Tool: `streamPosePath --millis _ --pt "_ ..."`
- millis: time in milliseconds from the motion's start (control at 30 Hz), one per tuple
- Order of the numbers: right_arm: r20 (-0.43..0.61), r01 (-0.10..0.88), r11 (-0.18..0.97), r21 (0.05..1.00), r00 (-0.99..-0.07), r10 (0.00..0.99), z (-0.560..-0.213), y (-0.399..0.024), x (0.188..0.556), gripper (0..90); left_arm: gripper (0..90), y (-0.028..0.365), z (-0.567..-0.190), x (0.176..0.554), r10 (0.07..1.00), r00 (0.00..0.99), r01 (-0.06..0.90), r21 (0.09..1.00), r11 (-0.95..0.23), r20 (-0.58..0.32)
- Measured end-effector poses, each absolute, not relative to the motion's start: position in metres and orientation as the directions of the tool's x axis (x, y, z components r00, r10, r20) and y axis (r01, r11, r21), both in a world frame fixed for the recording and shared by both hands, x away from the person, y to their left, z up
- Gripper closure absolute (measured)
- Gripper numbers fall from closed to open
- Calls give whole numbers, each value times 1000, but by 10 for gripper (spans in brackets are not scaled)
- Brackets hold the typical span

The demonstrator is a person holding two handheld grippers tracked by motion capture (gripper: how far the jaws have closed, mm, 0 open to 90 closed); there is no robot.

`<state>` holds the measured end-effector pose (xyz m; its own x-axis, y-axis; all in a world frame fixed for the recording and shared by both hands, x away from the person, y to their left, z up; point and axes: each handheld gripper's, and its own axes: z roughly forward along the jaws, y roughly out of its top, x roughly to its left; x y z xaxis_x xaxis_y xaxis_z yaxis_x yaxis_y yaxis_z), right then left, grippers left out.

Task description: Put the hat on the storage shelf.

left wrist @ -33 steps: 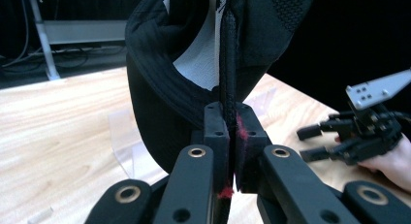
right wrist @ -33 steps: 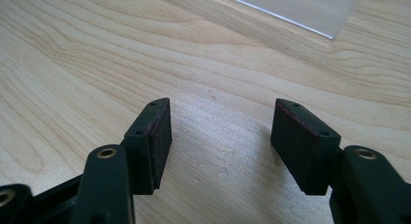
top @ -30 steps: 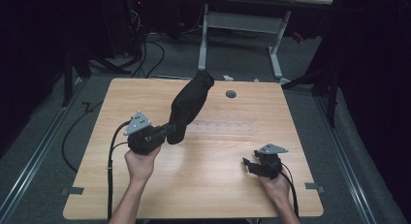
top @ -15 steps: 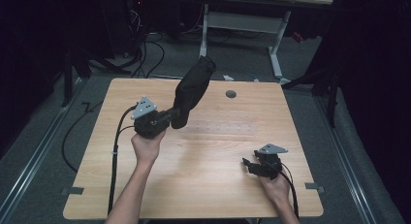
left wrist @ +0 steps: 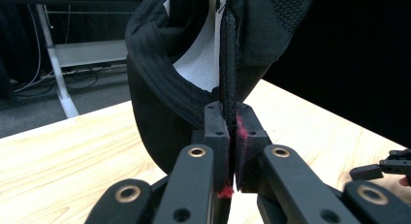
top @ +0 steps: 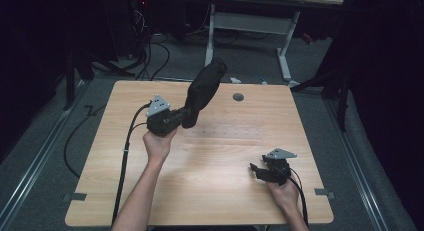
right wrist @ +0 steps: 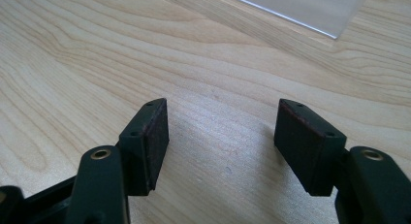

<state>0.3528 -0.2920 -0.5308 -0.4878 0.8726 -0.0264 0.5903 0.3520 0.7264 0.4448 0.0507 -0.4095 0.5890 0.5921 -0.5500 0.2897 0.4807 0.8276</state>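
A black cap (top: pixel 204 89) with a white lining hangs in the air over the far middle of the wooden table (top: pixel 200 191). My left gripper (top: pixel 189 117) is shut on its edge; in the left gripper view the pads (left wrist: pixel 216 132) pinch a stitched black band of the cap (left wrist: pixel 160 88), which rises above the jaws. My right gripper (top: pixel 256 172) rests low at the front right of the table, held by a hand. Its jaws stand wide apart over bare wood in the right gripper view (right wrist: pixel 223 136), with nothing between them. It also shows far off at the right of the left gripper view (left wrist: pixel 385 167).
A small dark round hole (top: pixel 238 97) marks the table near its far edge. A clear sheet (right wrist: pixel 300 6) lies flat on the wood ahead of the right gripper. Beyond the table stand a desk frame (top: pixel 285 51) and cables on the floor (top: pixel 150 51).
My left hand has carried the cap away from the person and a little to the right, so the cap now reaches past the table's far edge. The right gripper has stayed where it was.
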Motion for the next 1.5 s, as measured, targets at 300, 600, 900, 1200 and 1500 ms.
streamPosePath --millis 300,600,900,1200,1500 --pt "-25 592 351 726 -487 873 -531 -292 353 372 862 51 -417 447 599 588 290 833 472 -544" --pt "-25 592 351 726 -487 873 -531 -292 353 371 861 55 -425 446 597 572 294 821 490 -562" --pt "-25 592 350 726 -486 873 -531 -292 353 371 859 57 -434 441 609 550 313 817 485 -572" --pt "-25 592 350 726 -486 874 -531 -292 353 370 856 59 -440 435 620 530 328 814 480 -579" --pt "-23 593 349 726 -486 874 -531 -292 353 370 856 61 -449 432 632 499 357 805 473 -593"
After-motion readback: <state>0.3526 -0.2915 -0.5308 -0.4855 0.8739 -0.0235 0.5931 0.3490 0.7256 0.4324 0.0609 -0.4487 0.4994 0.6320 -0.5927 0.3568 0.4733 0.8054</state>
